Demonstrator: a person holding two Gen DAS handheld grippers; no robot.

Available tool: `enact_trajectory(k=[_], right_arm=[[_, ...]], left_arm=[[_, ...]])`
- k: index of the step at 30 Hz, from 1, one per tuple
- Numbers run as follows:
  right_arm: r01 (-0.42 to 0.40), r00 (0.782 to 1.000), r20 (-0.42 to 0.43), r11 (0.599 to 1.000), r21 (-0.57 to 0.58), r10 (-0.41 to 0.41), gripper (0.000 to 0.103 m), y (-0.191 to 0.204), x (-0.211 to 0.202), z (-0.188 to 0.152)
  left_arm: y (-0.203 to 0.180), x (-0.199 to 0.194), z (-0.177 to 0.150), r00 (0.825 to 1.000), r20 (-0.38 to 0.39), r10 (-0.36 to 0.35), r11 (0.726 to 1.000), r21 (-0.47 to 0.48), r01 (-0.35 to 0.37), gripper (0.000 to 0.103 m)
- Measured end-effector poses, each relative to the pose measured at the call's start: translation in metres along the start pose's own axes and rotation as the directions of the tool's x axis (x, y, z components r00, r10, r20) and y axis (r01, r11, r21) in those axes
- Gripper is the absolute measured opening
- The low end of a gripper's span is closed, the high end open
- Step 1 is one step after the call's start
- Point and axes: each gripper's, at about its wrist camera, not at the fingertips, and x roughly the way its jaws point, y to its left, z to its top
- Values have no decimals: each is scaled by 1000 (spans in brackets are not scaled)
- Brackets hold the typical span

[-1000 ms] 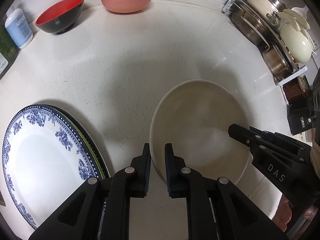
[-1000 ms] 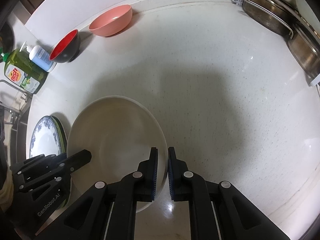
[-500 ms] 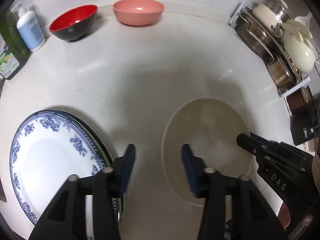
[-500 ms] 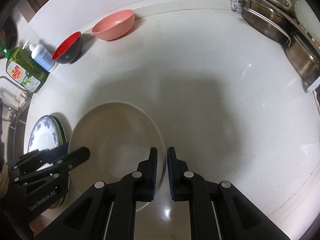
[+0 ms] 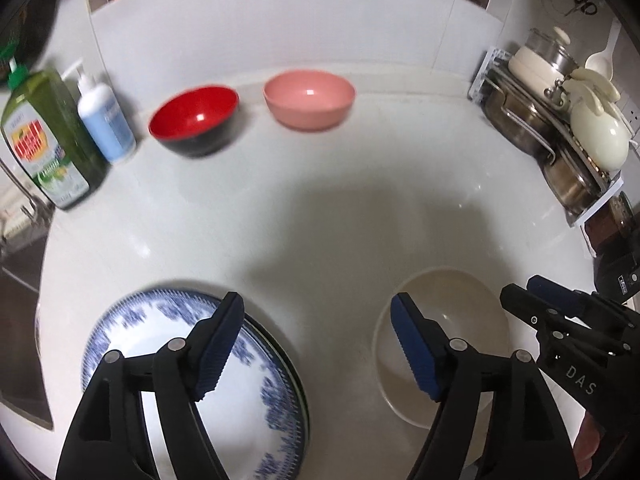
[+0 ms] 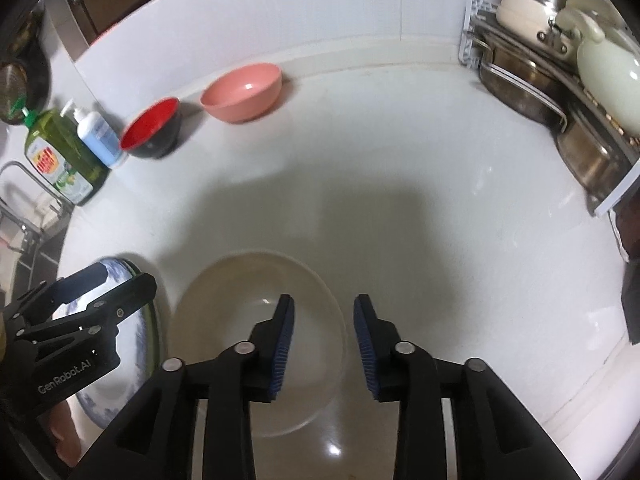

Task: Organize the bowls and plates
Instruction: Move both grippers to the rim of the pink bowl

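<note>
A cream plate (image 5: pixel 448 320) (image 6: pixel 240 296) lies flat on the white counter. My left gripper (image 5: pixel 318 310) hangs above the gap between it and a blue-patterned plate (image 5: pixel 168 340) (image 6: pixel 116 280) that tops a small stack; its jaws are opening, nothing between them. My right gripper (image 6: pixel 324 312) hovers over the cream plate's right rim, jaws opening, pads clear of it. At the back wall stand a red and black bowl (image 5: pixel 194 118) (image 6: pixel 150 128) and a pink bowl (image 5: pixel 309 98) (image 6: pixel 242 92).
A green dish soap bottle (image 5: pixel 44 140) and a white pump bottle (image 5: pixel 104 120) stand at the left by the sink edge. A rack with pots and a cream lidded pot (image 5: pixel 560 128) (image 6: pixel 560 60) fills the right back corner.
Both grippers let go of the cream plate's rim and rose. The left jaws opened wide, the right ones partway. The plate now lies flat on the counter.
</note>
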Motion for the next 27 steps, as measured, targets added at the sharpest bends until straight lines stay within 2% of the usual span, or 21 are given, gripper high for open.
enact_trajectory(k=[16,25,27], right_arm=[[-32,995,89,999,-21,34,39,32,-7,58],[-39,994,104,998,-41,43,39,39,4,99],[-36,994,104,998,-47,41,39,42,9,109]], left_arm=[[21,-17,64,996,83,29,996,79,-35,78],[33,-5,109,997,76,8,993,113,-17,78],[34,-1,117,996,85,22,992,120,-32,78]])
